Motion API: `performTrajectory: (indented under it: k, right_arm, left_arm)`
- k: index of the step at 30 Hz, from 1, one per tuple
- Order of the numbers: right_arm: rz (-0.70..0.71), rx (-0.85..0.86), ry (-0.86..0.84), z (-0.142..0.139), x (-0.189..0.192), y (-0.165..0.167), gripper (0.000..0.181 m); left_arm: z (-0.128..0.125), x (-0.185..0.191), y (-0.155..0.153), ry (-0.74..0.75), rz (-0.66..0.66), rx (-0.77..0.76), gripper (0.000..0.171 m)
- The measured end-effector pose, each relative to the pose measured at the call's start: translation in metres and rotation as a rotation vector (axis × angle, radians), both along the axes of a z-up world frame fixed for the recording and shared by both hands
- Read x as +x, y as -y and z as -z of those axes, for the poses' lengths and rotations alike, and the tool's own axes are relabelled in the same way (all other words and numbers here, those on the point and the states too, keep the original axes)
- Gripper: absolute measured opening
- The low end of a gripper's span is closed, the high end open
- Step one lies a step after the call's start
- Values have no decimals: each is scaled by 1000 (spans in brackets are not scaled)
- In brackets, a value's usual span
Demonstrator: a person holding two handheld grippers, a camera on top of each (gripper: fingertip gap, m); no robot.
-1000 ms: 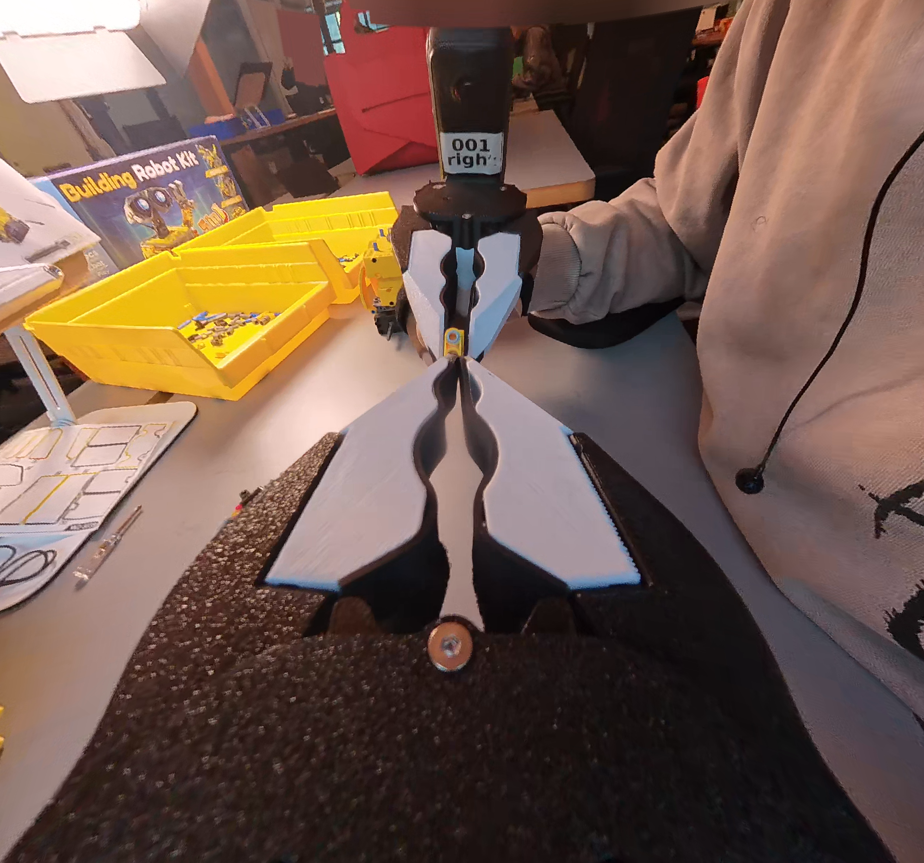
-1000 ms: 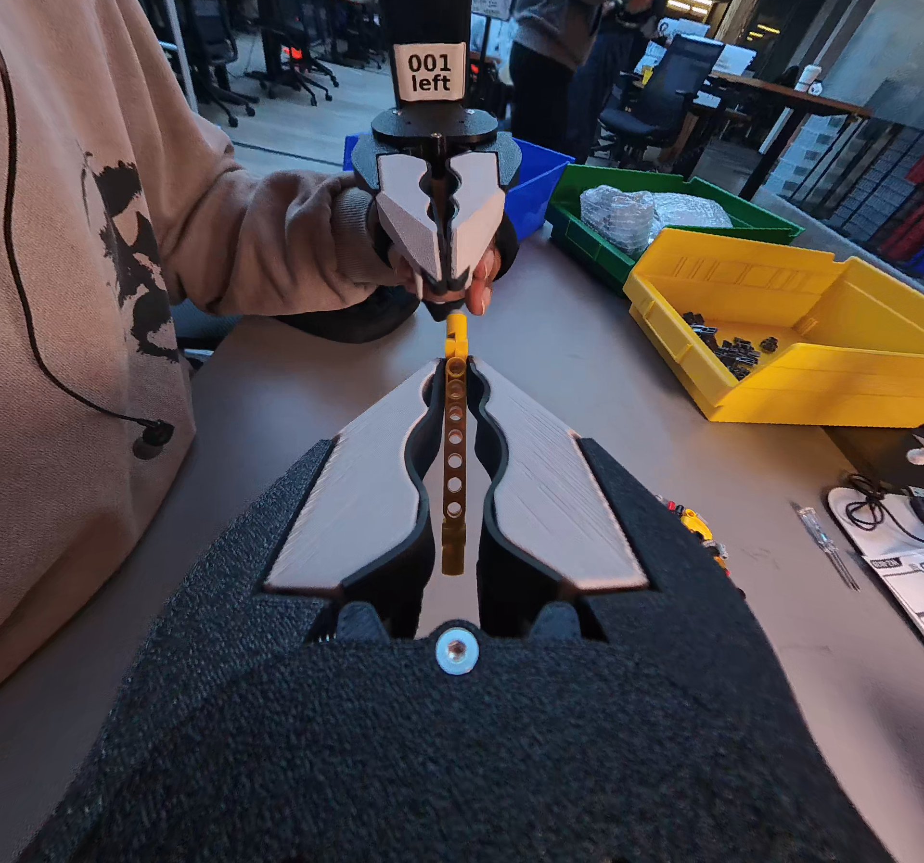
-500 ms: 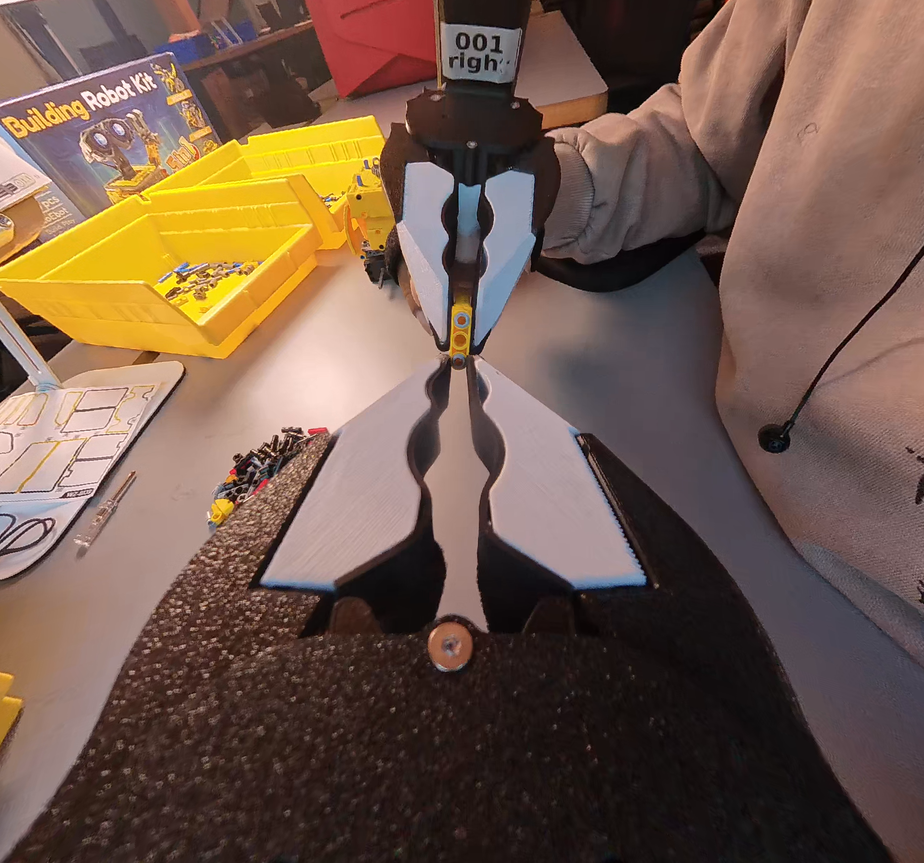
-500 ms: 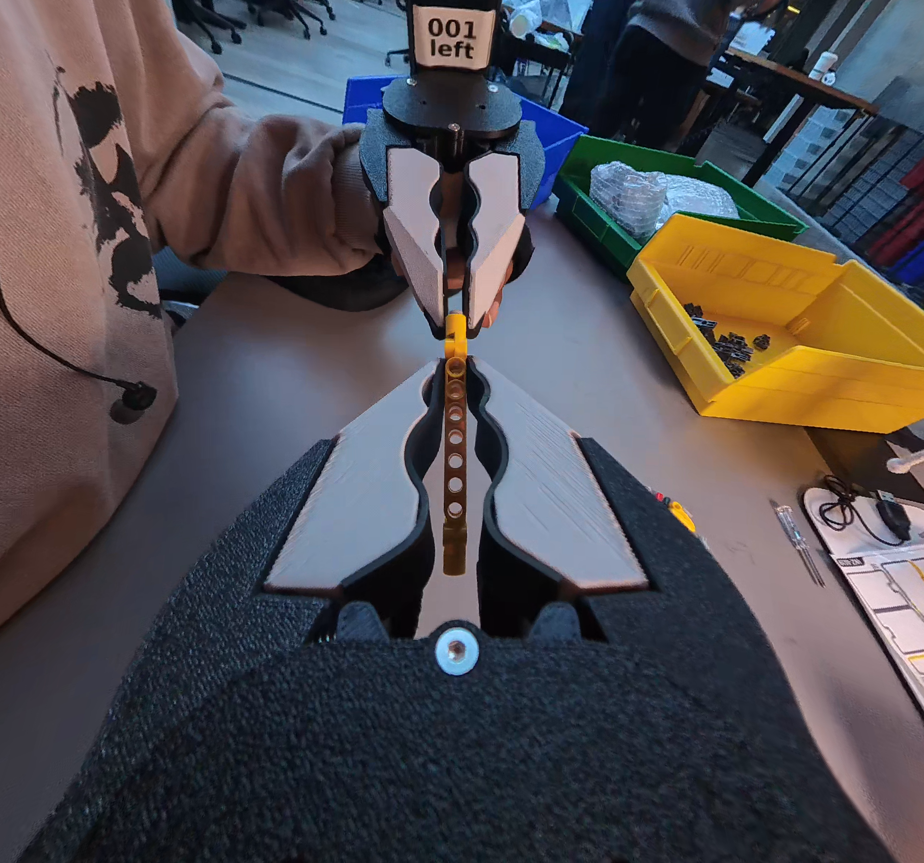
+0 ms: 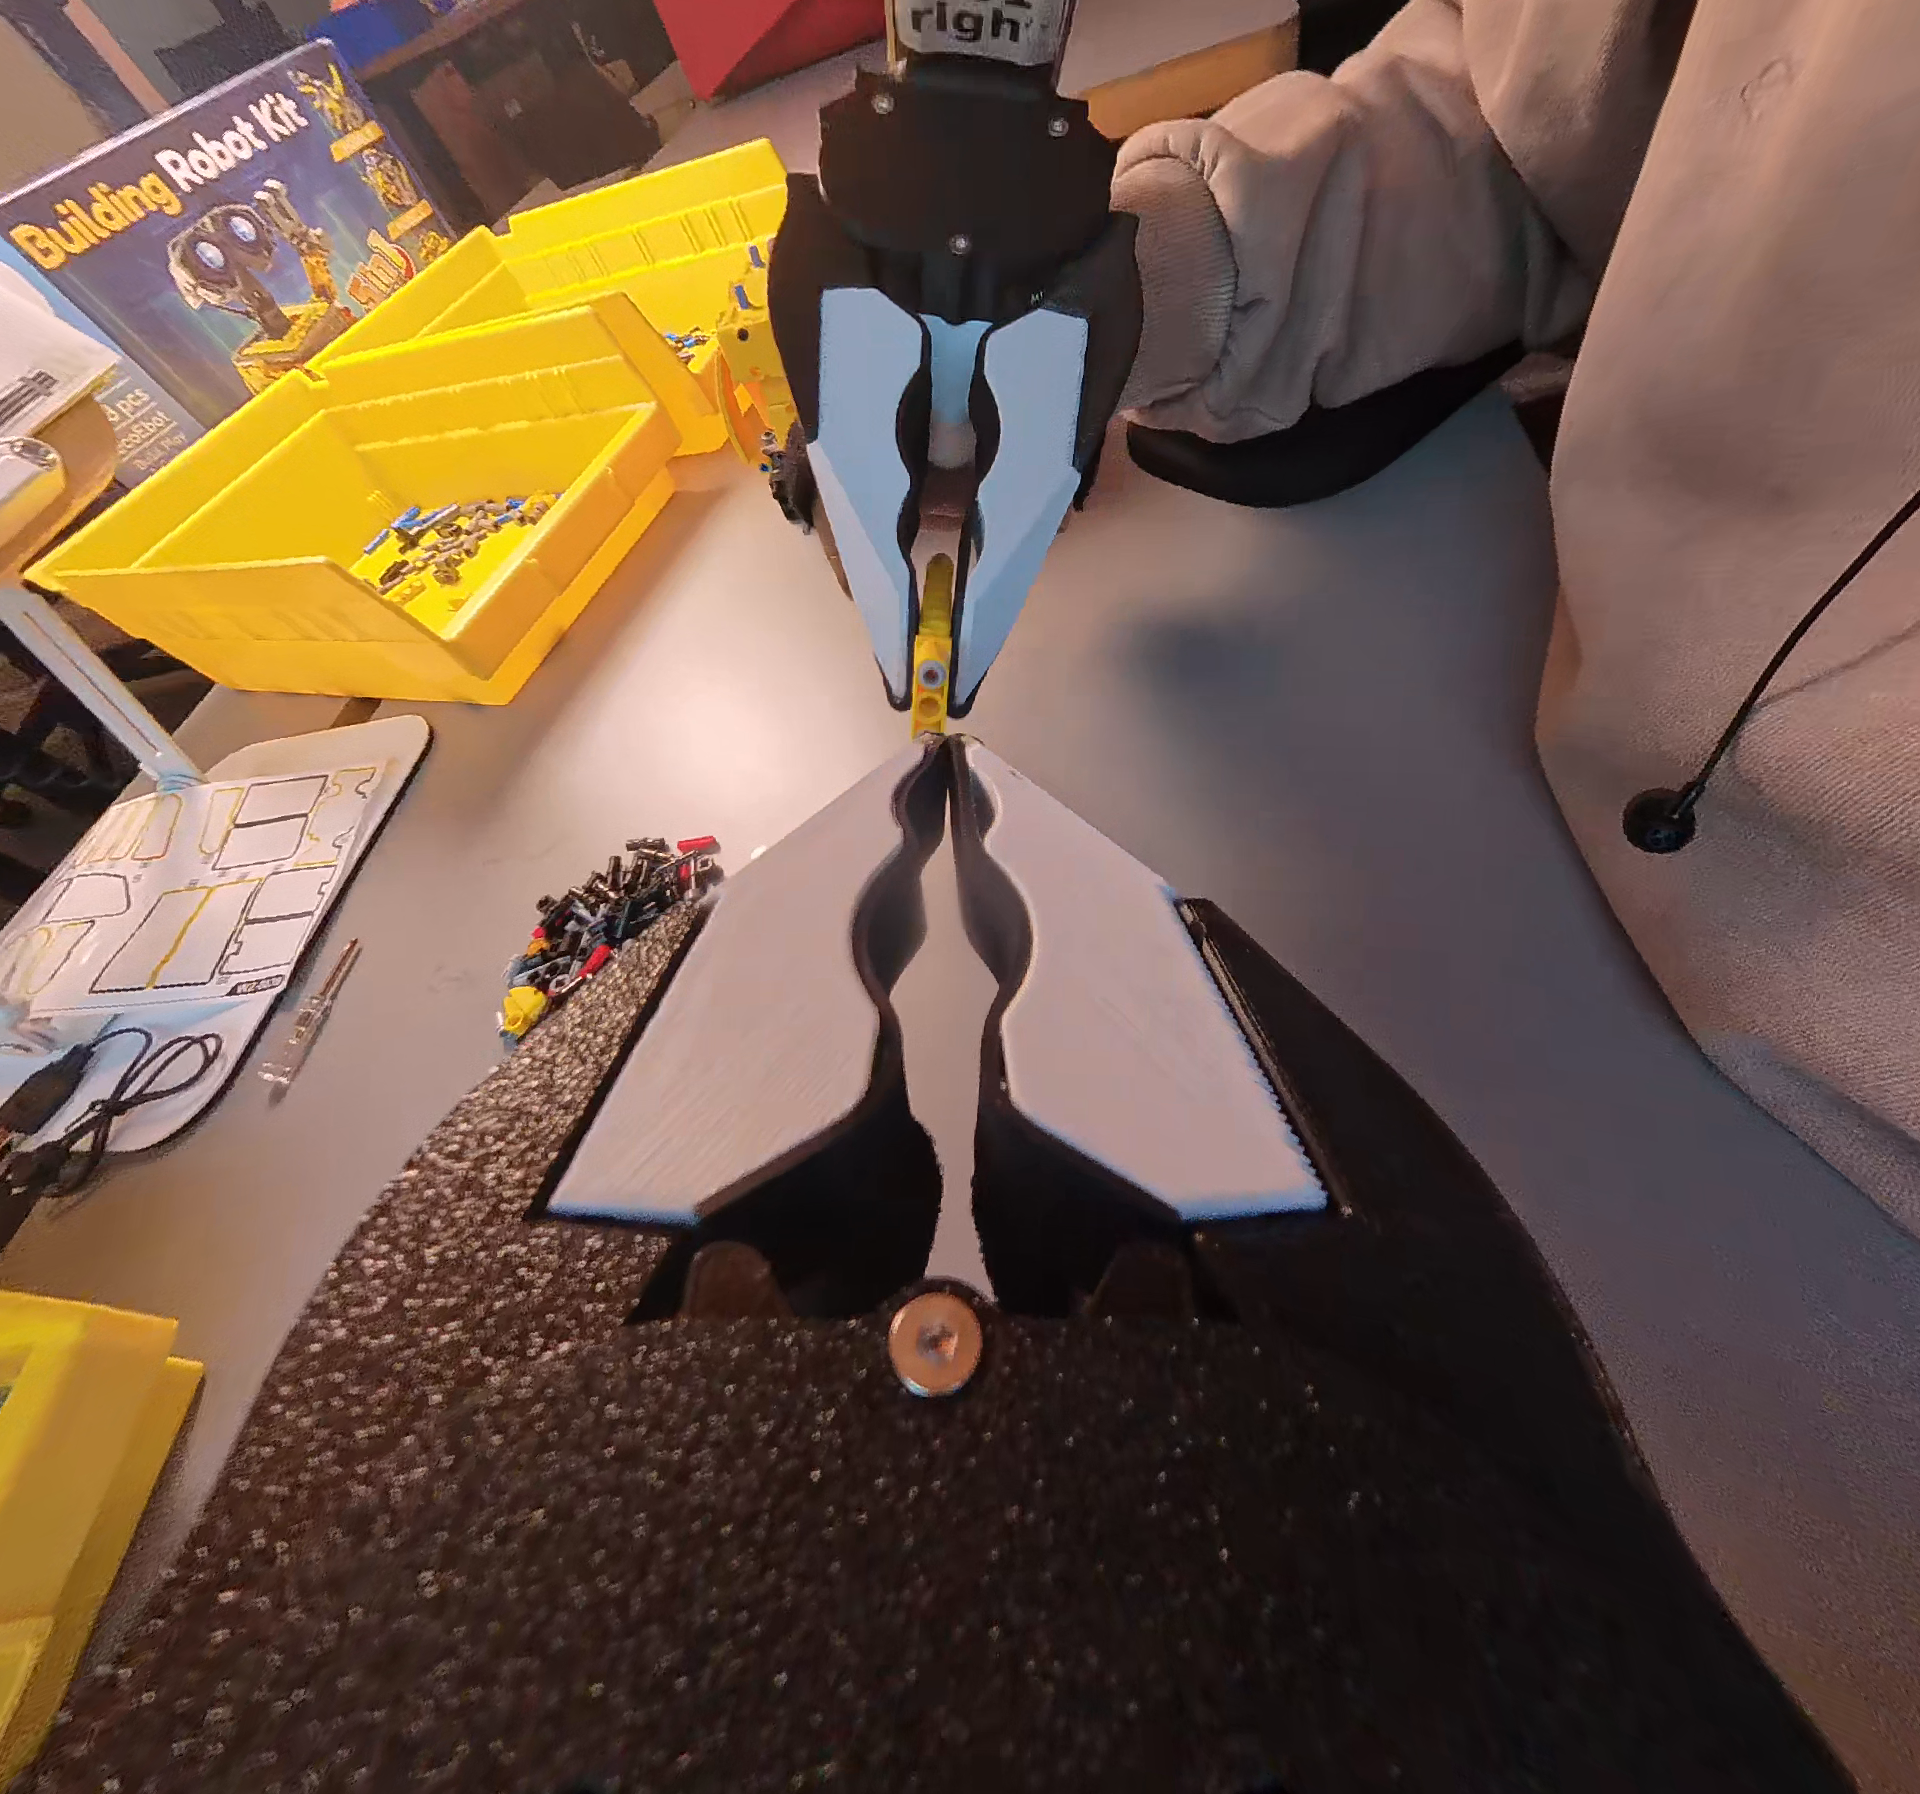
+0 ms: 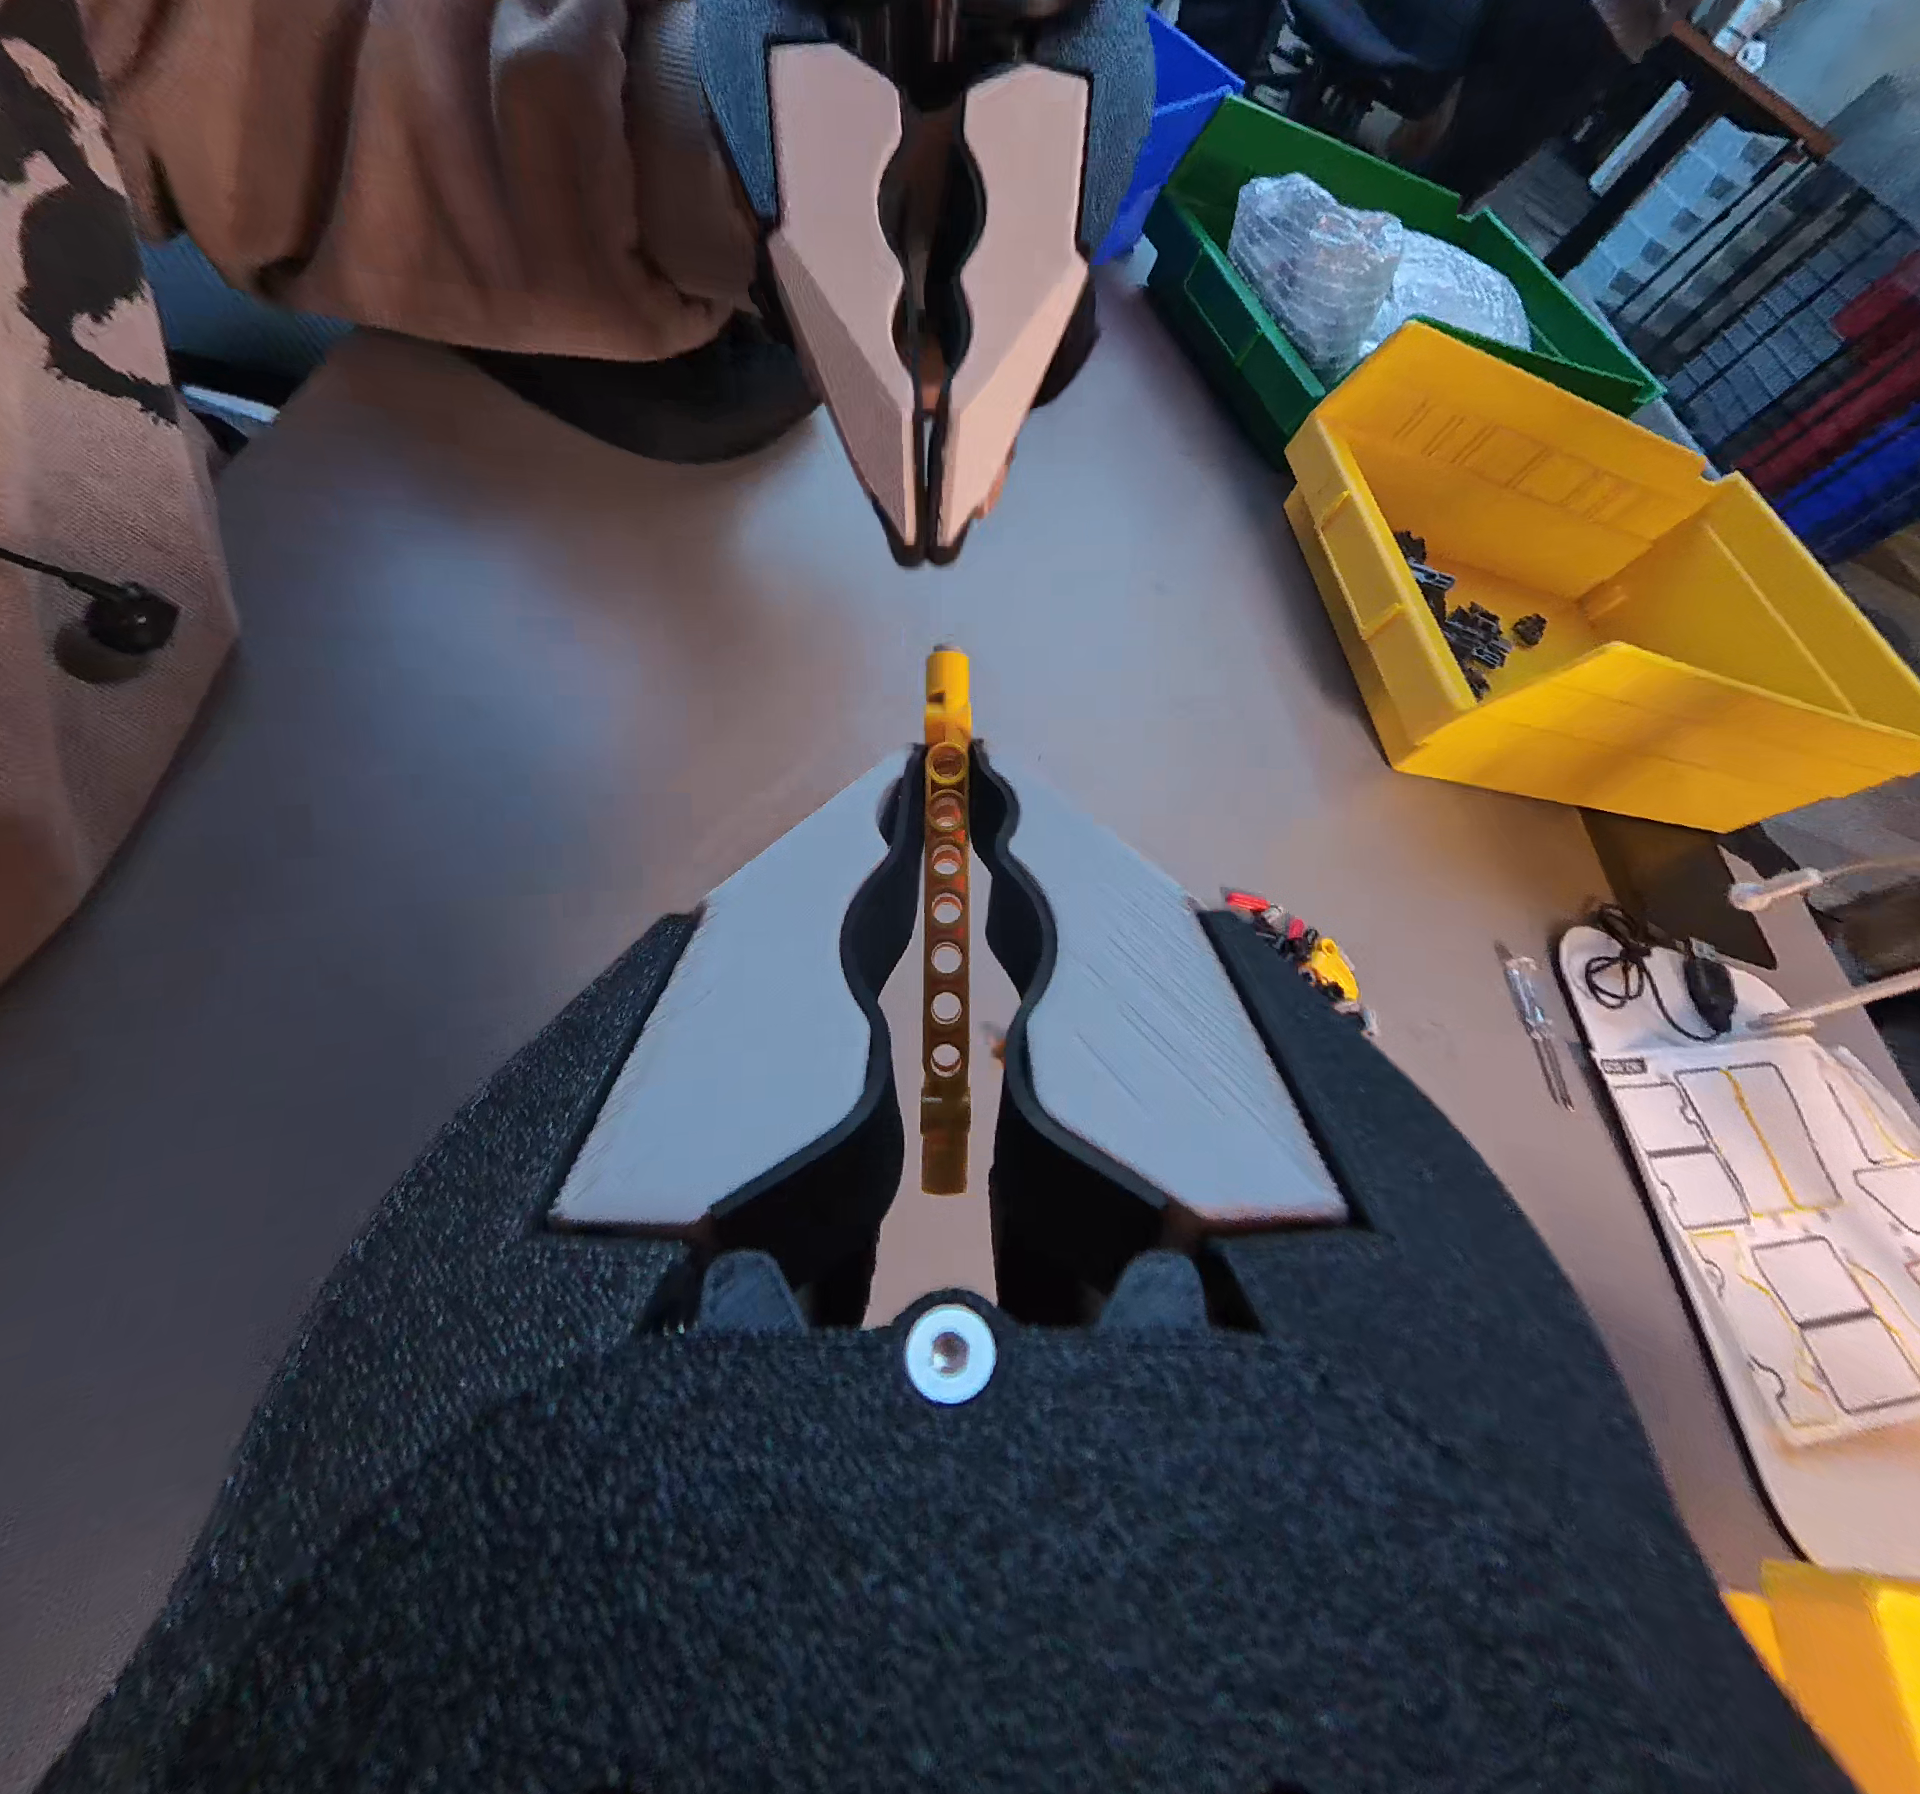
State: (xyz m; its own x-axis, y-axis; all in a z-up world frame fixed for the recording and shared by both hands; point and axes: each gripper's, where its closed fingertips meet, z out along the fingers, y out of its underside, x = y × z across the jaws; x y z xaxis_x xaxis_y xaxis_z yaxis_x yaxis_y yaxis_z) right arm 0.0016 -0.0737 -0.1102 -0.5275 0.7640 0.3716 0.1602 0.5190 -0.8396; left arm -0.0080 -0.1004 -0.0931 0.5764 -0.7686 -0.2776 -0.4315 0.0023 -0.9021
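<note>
My right gripper (image 6: pixel 948 757) is shut on a long yellow beam with holes (image 6: pixel 945 913), held lengthwise between its fingers. The beam's end sticks out past the tips. In the left wrist view the right gripper (image 5: pixel 932 700) faces me with that beam end (image 5: pixel 930 674), which has a small grey pin in its end hole. My left gripper (image 5: pixel 942 747) is shut with nothing seen between its tips. In the right wrist view the left gripper (image 6: pixel 925 555) points at the beam end across a short gap. Both hover above the grey table (image 6: pixel 520 705).
On one side are yellow bins (image 5: pixel 364 518) with small parts, a kit box (image 5: pixel 208 217), a small yellow model (image 5: pixel 748 362), a pile of small pieces (image 5: pixel 613 903), a sheet (image 5: pixel 187 871) and a screwdriver (image 5: pixel 312 1017). The right wrist view shows green (image 6: pixel 1226 310), blue (image 6: pixel 1174 113) and yellow (image 6: pixel 1558 601) bins. One gripper's finger ends stand about 4 centimeters off the other's. The screwdriver (image 5: pixel 312 1017) lies around 30 centimeters away from my right fingertips.
The left gripper's tips were at the beam's end; now a gap shows between them. Both grippers have moved lower over the table. The right gripper still holds the beam.
</note>
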Motion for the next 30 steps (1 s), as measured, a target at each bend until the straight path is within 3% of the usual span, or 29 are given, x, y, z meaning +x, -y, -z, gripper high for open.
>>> performTrajectory:
  k: [6,9,14,30]
  right_arm:
    - [-6,-63,-46,-15,1,-1,5]
    - [-7,-51,-38,-11,0,1,6]
    - [-21,-55,-26,-8,0,6,6]
    - [-38,-72,11,-1,1,10,6]
  left_arm:
    - [-1,-6,-8,55,-40,21,0]
    - [8,4,-8,35,-21,2,13]
    - [11,8,-11,10,-32,16,3]
    - [15,10,-8,-31,-19,11,4]
